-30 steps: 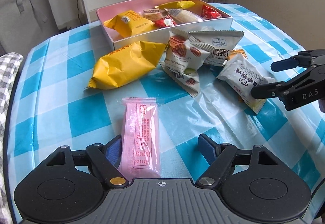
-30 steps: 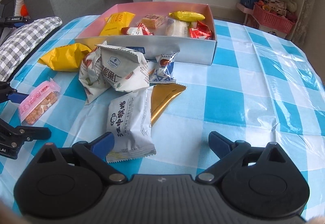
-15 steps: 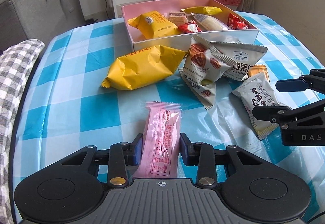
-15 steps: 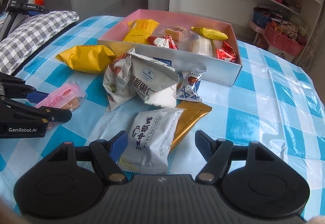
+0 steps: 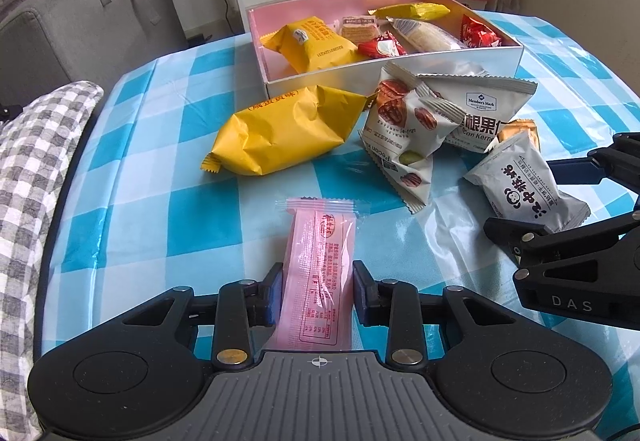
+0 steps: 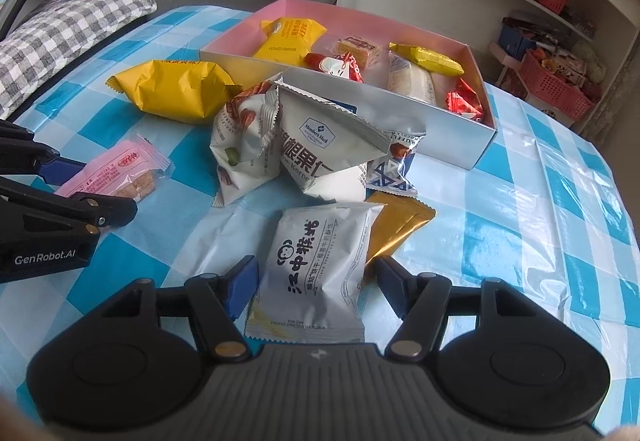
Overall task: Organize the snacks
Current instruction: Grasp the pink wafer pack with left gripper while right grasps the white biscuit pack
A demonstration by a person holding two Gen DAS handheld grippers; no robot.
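My left gripper (image 5: pixel 316 287) is shut on a pink snack packet (image 5: pixel 318 281), which also shows in the right wrist view (image 6: pixel 116 171). My right gripper (image 6: pixel 316 281) is open around a grey monkey-logo packet (image 6: pixel 316 265) that lies on the checked tablecloth; the fingers stand apart from its sides. That packet also shows in the left wrist view (image 5: pixel 528 185). A pink box (image 6: pixel 448 145) at the back holds several snacks. A yellow packet (image 5: pixel 280 129) and white nut packets (image 5: pixel 416 121) lie in front of the box.
A gold sachet (image 6: pixel 396 225) lies beside the grey packet and a blue-white sachet (image 6: pixel 390 177) lies by the box wall. A checked cushion (image 5: pixel 36 169) sits at the table's left edge. Shelves and a red basket (image 6: pixel 556 89) stand behind.
My left gripper closed on the pink packet. My right gripper moved forward and narrowed, so the grey packet now lies between its fingers.
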